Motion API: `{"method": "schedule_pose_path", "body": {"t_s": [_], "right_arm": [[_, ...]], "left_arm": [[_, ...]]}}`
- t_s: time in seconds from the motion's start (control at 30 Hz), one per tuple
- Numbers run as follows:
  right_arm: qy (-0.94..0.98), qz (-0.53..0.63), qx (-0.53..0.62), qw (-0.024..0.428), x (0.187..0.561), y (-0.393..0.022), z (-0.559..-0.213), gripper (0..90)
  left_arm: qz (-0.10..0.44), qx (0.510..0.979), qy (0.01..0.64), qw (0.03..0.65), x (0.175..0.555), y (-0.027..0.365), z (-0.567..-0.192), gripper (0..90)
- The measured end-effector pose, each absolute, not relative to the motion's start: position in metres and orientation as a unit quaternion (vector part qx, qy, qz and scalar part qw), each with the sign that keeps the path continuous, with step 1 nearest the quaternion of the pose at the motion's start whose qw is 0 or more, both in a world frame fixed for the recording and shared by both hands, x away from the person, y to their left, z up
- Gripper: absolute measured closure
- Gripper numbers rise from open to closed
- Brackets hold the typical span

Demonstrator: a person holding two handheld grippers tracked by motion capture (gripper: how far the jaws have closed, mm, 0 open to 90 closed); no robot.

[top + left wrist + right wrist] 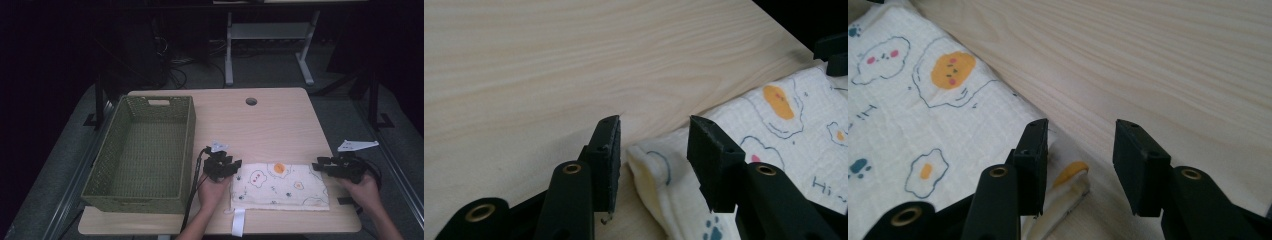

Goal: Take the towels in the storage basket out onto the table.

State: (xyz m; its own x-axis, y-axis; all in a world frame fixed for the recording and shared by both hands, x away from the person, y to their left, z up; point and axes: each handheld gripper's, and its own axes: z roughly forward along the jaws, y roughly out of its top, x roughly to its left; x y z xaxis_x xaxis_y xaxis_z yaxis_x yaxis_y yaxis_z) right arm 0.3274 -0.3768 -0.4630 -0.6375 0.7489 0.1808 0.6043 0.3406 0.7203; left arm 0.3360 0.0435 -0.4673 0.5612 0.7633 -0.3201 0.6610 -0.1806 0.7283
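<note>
high view: folded white cloth (280, 186) with egg and cloud prints flat on the near part of the table (280, 120), right of the green woven basket (142, 152). left gripper (227, 167) at the cloth's left end, right gripper (322, 166) at its right end, each in a hand.

left gripper view: jaws partly apart, the cloth's folded corner (649, 167) lying between them, pads not pressing on it. bare wood to the far side.

right gripper view: jaws likewise partly apart, the cloth's corner (1070, 180) just beside the left jaw, nothing gripped. printed cloth to the left, bare wood to the right.
</note>
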Motion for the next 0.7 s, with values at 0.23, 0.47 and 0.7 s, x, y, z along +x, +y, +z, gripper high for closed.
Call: {"method": "schedule_pose_path", "body": {"t_s": [0.23,0.47,0.7], "right_arm": [[0.825,0.374,0.418,0.069,0.3361,-0.3748,-0.4714,61.2],[0.830,0.379,0.406,0.054,0.3348,-0.3743,-0.4729,82.1],[0.821,0.386,0.416,0.053,0.3389,-0.3782,-0.4703,84.4]], "left_arm": [[0.031,0.770,0.469,0.432,0.3421,0.0448,-0.4749,57.4],[0.027,0.775,0.463,0.429,0.3423,0.0464,-0.4771,81.9],[0.034,0.762,0.465,0.449,0.3441,0.0489,-0.4737,88.8]]}}
